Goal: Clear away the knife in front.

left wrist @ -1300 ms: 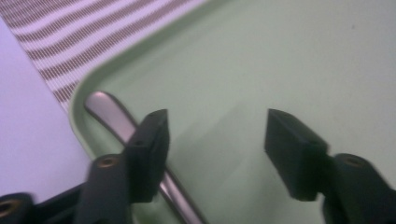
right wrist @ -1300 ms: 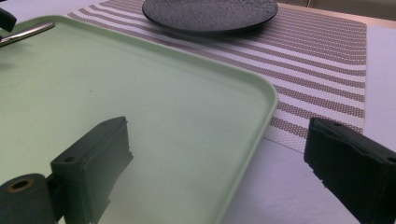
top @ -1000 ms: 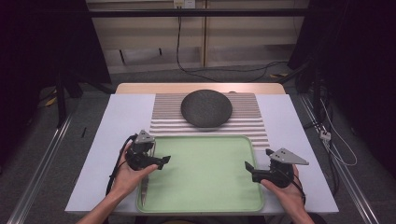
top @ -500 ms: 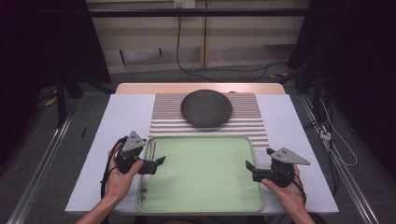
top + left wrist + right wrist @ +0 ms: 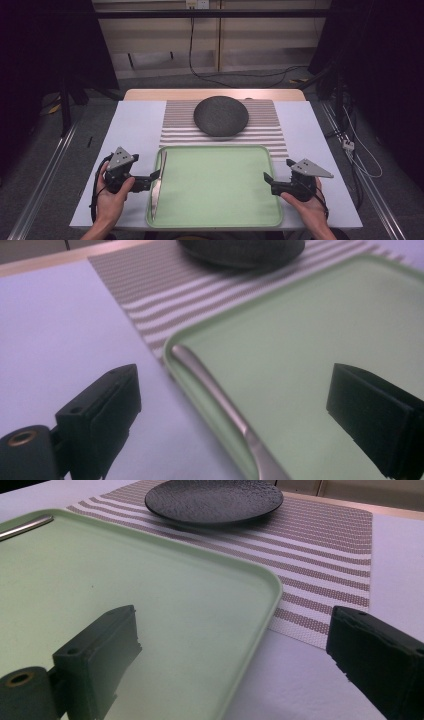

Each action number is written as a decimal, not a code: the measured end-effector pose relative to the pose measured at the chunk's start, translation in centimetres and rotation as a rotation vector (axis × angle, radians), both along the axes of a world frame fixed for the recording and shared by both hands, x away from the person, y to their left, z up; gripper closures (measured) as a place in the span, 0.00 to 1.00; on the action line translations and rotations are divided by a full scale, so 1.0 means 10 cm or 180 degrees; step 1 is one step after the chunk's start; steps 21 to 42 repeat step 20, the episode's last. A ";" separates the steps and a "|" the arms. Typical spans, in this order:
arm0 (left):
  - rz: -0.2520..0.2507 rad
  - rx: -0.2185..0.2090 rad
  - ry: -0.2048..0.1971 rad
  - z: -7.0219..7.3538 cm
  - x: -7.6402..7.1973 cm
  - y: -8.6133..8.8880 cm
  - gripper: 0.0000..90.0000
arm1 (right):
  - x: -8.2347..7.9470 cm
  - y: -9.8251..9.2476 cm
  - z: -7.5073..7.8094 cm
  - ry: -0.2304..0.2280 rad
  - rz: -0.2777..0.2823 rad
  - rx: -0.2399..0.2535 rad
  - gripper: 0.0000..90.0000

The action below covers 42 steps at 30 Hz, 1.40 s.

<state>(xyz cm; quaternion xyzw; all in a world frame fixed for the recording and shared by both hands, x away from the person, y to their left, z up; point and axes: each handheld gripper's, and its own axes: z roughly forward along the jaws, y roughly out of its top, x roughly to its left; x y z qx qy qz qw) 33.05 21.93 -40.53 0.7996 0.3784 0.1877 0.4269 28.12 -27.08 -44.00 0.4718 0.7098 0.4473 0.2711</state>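
A silver table knife (image 5: 157,186) lies lengthwise inside the left rim of the pale green tray (image 5: 220,220). My left gripper (image 5: 153,178) is open just outside that rim, jaws pointing at the knife. In the left gripper view the knife (image 5: 216,401) runs between the spread jaws of the left gripper (image 5: 235,405), untouched. My right gripper (image 5: 269,183) is open at the tray's right rim. In the right gripper view, the right gripper (image 5: 235,640) straddles the tray edge (image 5: 272,592) and holds nothing.
A dark round plate (image 5: 221,116) sits on a striped placemat (image 5: 270,131) behind the tray, all on a white table cover (image 5: 135,125). The tray's middle (image 5: 215,185) is bare. Cables trail on the floor to the right.
My left gripper has drawn back to the left, off the tray's left rim. The knife stays in the tray. The right gripper has barely moved.
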 end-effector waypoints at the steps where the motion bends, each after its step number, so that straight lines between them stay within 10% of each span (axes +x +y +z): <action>1: 0.0029 0.0004 0.0012 -0.01 -0.01 0.02 0.08 | 0.00 0.00 0.00 -0.0003 -0.0003 -0.0001 0.07; 14: 0.0180 -0.0142 0.0090 -0.19 -0.05 0.08 0.08 | 0.00 0.00 0.00 -0.0001 0.0008 -0.0012 0.07; 42: 0.0157 -0.0003 -0.0033 -0.18 -0.08 0.08 0.07 | 0.00 0.01 0.00 -0.0008 0.0015 -0.0023 0.07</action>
